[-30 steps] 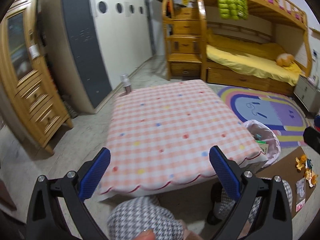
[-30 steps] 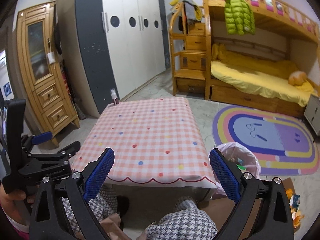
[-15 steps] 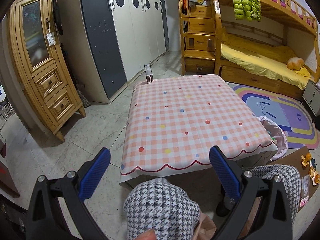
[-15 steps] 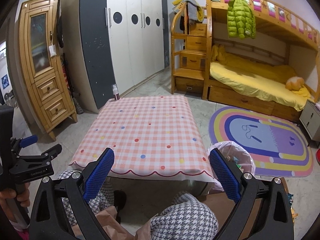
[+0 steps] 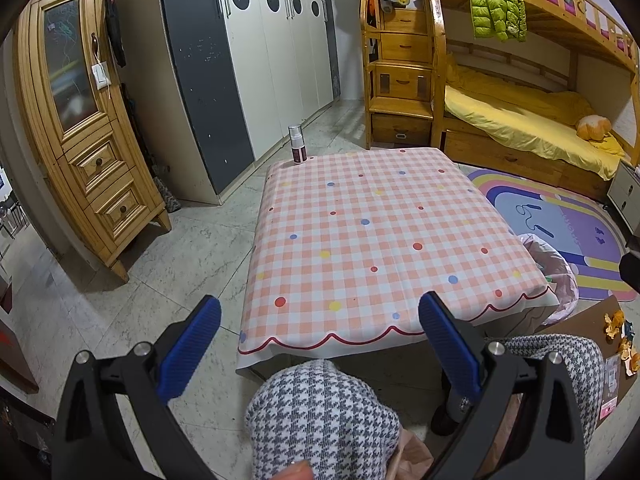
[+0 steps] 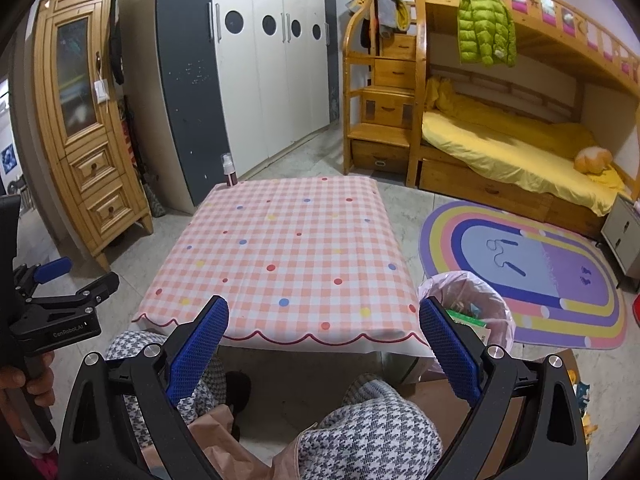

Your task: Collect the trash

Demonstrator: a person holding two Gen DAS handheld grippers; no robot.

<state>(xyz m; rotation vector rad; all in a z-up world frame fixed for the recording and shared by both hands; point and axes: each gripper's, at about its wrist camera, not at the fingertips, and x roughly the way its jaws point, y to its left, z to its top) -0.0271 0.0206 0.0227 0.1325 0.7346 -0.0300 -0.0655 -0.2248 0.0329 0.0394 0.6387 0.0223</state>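
A low table with a pink checked cloth (image 5: 384,240) stands ahead; it also shows in the right wrist view (image 6: 288,256). A small spray bottle (image 5: 297,145) stands on its far left corner, also in the right wrist view (image 6: 229,171). A bin lined with a pink bag (image 6: 468,304) holds trash at the table's near right corner; its edge shows in the left wrist view (image 5: 554,264). Orange scraps (image 5: 616,322) lie on cardboard at the right. My left gripper (image 5: 318,344) and my right gripper (image 6: 324,348) are open and empty, held above the person's knees.
A wooden cabinet (image 5: 84,128) stands at the left, a grey and white wardrobe (image 5: 248,52) behind the table, a bunk bed (image 5: 520,112) at the back right. A rainbow rug (image 6: 532,268) lies right of the table. The left gripper's body (image 6: 52,312) shows at the right view's left edge.
Both grippers have lifted and pulled back, so the table sits lower and farther in both views. The left view has swung left. Both jaws stay open.
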